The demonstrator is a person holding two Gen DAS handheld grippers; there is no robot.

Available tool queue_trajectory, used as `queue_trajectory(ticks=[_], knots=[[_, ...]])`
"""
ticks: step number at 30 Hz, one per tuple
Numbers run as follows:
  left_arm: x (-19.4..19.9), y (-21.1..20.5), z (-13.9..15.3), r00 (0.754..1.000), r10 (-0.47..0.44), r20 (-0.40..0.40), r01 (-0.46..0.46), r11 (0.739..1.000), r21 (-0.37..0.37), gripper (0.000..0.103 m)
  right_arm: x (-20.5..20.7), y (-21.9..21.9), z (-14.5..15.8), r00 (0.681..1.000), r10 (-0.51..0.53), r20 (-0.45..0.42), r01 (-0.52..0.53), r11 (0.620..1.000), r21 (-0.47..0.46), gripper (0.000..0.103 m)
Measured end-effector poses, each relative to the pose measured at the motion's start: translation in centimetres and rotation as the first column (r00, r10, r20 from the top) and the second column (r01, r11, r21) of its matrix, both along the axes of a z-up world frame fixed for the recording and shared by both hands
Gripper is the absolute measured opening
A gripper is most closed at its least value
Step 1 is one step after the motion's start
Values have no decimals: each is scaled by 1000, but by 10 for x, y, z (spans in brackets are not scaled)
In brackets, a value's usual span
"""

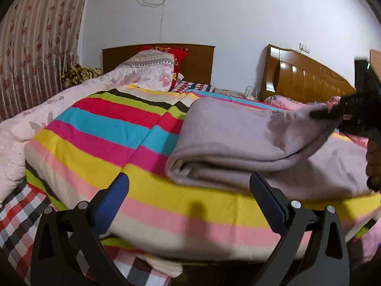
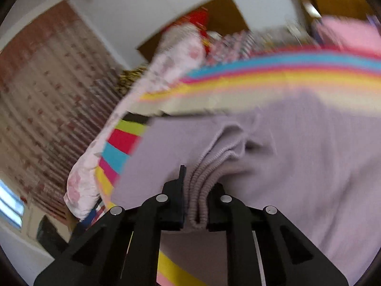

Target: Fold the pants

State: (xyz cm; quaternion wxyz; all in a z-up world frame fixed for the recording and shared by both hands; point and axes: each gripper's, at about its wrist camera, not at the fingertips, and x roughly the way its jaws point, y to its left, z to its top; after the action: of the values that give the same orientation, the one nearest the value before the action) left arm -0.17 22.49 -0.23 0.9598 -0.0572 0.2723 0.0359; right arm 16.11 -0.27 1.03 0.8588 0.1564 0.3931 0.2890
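My right tool (image 2: 195, 205) is clamped on the ribbed waistband of the lilac knit pants (image 2: 285, 166), lifting that end; my left tool (image 1: 188, 186) gapes wide, holding nothing (just short of the fold). The pants lie half-folded on the striped multicolour quilt (image 1: 100, 128). I judge the carry-over should stay low. The pink floral duvet (image 1: 47, 104) crowds the left.

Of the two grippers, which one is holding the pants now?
The right gripper: its jaws are shut on the ribbed edge of the lilac pants. The left gripper stands open in front of the striped blanket, holding nothing.
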Motion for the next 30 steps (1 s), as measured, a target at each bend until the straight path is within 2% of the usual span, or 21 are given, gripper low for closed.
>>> queue_trajectory(ticks=[4,6,9,10,12,14,16,17,19,20,21,23,26,30], knots=[[37,-9,4,998,6,-58,-1,997,72,101,13,29,64,991,62,120,-64,998,13,14],[55,-5,5,997,7,-76,-2,998,70,101,13,46,104,972,96,214,-97,995,-3,14],[77,17,-2,983,113,-142,-102,991,83,101,2,46,144,945,100,310,-107,994,7,14],[78,27,-6,980,124,-158,-116,991,63,102,-3,40,152,938,86,336,-97,995,16,14],[75,44,-17,984,52,-169,-61,997,-53,102,-8,16,154,936,49,349,-71,996,51,14],[73,45,-25,983,33,-180,-43,998,-50,102,-11,-14,131,951,18,310,-38,997,60,13],[71,43,-30,981,46,-188,-55,998,-44,102,-14,-42,92,968,-33,248,25,999,36,13],[71,47,-32,981,42,-188,-60,994,-91,102,-16,-63,56,982,-73,173,71,997,21,14],[70,65,-35,984,28,-176,-70,969,-238,102,-18,-84,8,992,-110,61,109,994,14,13],[71,65,-35,983,25,-180,-68,968,-240,102,-18,-92,-21,994,-112,-19,112,994,-2,14],[73,63,-35,981,24,-192,-66,974,-216,102,-22,-95,-42,993,-104,-62,103,995,-14,14],[75,58,-38,976,39,-213,-75,983,-167,102,-31,-90,-59,993,-99,-62,95,993,-67,14],[74,60,-41,972,49,-230,-94,977,-190,102,-35,-89,-49,996,-91,-20,89,994,-63,14],[75,58,-40,969,65,-238,-109,978,-180,102,-35,-90,-55,996,-86,-33,85,995,-47,14]])
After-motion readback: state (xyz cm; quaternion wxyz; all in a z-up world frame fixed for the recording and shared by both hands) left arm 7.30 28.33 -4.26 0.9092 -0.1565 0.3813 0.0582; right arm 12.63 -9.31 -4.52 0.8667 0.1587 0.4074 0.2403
